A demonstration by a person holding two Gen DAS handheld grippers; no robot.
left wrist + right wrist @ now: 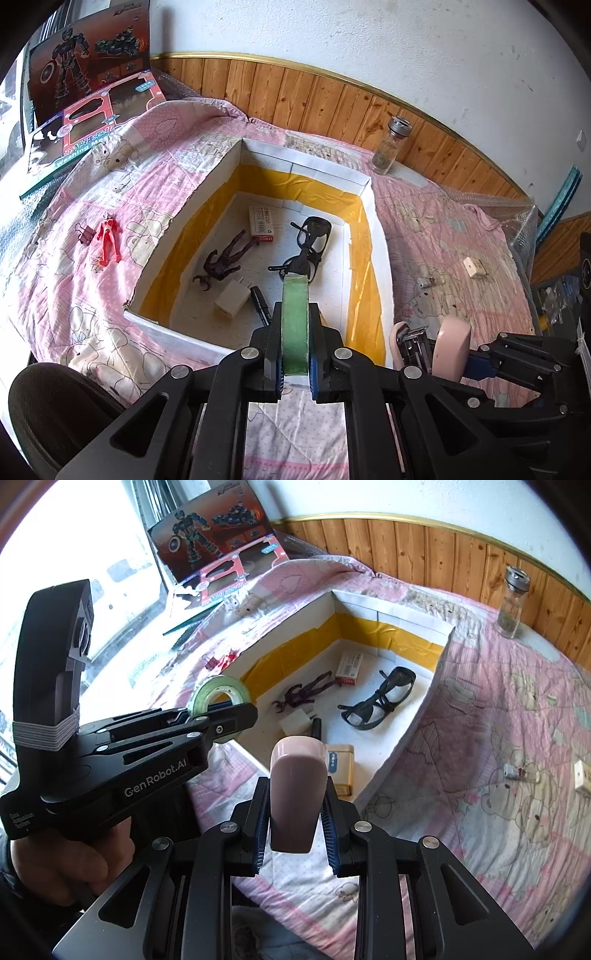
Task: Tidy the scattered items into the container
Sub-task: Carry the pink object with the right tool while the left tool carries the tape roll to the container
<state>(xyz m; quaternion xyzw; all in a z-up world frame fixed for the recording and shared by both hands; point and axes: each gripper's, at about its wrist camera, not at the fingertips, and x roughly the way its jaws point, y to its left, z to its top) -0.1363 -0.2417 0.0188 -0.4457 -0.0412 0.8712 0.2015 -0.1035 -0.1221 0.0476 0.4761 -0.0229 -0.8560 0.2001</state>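
Green tape roll [294,325] is sitting clamped in your left gripper [294,363] above the box [376,236]'s near edge; your right gripper [295,834] is gripping the pink stapler [297,794] beside it.

The left gripper [294,363] is squeezed tight on a roll of green tape [294,325], which stands up on its edge between the two fingers. The right gripper [295,834] is squeezed tight on a pink stapler [297,797], which points up and forward. The two grippers are side by side, close together. A hand [66,856] holds the left gripper from below.
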